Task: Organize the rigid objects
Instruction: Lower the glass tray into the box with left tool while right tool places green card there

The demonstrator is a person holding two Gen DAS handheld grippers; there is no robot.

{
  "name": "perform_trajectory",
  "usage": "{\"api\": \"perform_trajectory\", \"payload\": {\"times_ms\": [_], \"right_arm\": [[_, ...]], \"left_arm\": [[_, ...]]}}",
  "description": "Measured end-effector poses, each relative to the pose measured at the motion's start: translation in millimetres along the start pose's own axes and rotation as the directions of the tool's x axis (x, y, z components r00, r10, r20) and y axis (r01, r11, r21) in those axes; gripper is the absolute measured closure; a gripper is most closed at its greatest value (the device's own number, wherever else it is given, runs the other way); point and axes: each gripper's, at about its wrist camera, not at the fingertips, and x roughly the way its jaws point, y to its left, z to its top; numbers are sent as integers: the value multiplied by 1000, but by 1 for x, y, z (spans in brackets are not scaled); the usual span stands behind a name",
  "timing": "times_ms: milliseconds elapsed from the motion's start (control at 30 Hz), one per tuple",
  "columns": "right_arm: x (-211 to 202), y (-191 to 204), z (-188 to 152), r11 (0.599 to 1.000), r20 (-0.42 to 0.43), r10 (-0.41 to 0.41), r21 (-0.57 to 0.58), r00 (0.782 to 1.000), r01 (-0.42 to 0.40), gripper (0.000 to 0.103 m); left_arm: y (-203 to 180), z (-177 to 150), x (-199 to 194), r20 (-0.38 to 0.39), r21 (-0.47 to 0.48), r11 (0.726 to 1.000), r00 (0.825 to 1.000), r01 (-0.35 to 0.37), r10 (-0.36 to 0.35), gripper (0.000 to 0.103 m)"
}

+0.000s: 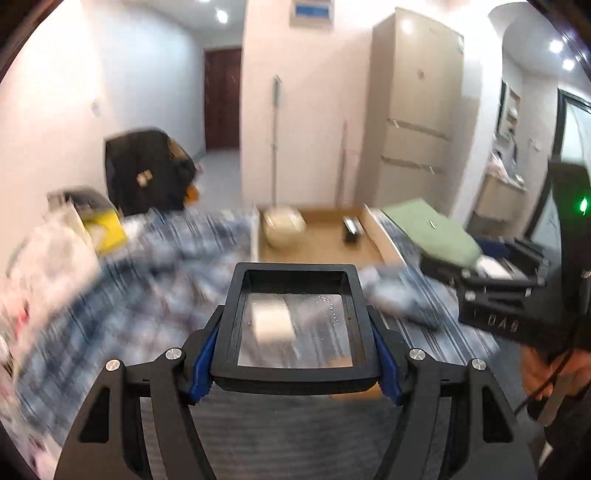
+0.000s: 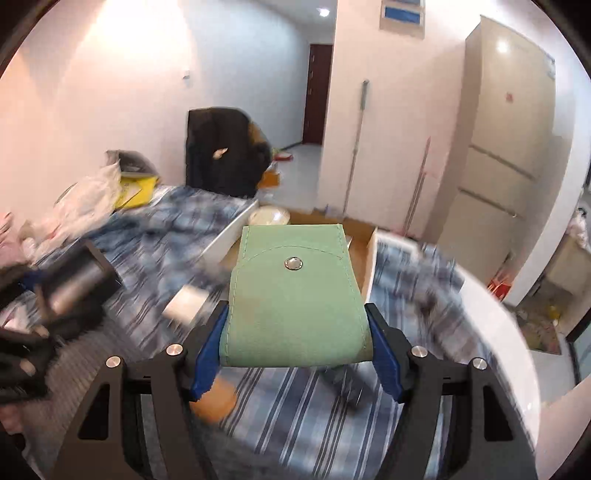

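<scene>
- Right gripper (image 1: 476, 280), body seen at the right edge of the left wrist view: pale embossed characters on the black housing, reading roughly "DAS"; blurred, reading uncertain.
- Refrigerator (image 2: 506, 122): small red sticker on the upper door; its marks are too small to read.
- Wall panel (image 2: 402, 14) above the hallway: blue strips, no legible lettering.
- No other legible text found.

Black gripper (image 1: 295, 354), seemingly blue-padded jaws

left hand-held gripper (image 1: 295, 354) clamping black clear-lidded box (image 1: 295, 325), cardboard box (image 1: 317, 240) beyond
</scene>
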Motion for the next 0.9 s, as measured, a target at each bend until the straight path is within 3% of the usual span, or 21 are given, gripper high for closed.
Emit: {"api": "perform_trajectory", "payload": {"times_ms": [133, 233, 367, 433, 500, 600, 700, 900], "right_arm": [[29, -11, 27, 997, -12, -39, 60, 999, 40, 34], [52, -21, 44, 990, -37, -57, 129, 998, 61, 34], [84, -42, 64, 967, -103, -39, 247, 994, 63, 34], [98, -47, 70, 959, -132, -79, 259, 988, 111, 34], [110, -49, 70, 955, -144, -98, 264, 985, 134, 34], [124, -56, 59, 947, -168, -49, 305, 985, 99, 34], [140, -59, 47, 942, -195, -20, 324, 981, 84, 34], [163, -59, 32, 951, -264, 18, 302, 964, 65, 34]], "left_arm": [[17, 37, 34, 6, -43, 999, 1000, 28, -28, 31], [25, 65, 72, -33, -62, 996, 997, 68, -70, 31], [29, 93, 126, -132, -100, 994, 989, 48, -61, 31], [29, 99, 152, -219, -129, 991, 974, 21, -49, 31], [23, 101, 170, -267, -111, 993, 961, 42, -70, 31], [13, 97, 189, -297, -50, 998, 954, 32, -46, 31], [6, 90, 208, -337, -34, 996, 938, 80, -86, 31], [8, 66, 241, -350, -70, 994, 931, 88, -107, 31]]}}
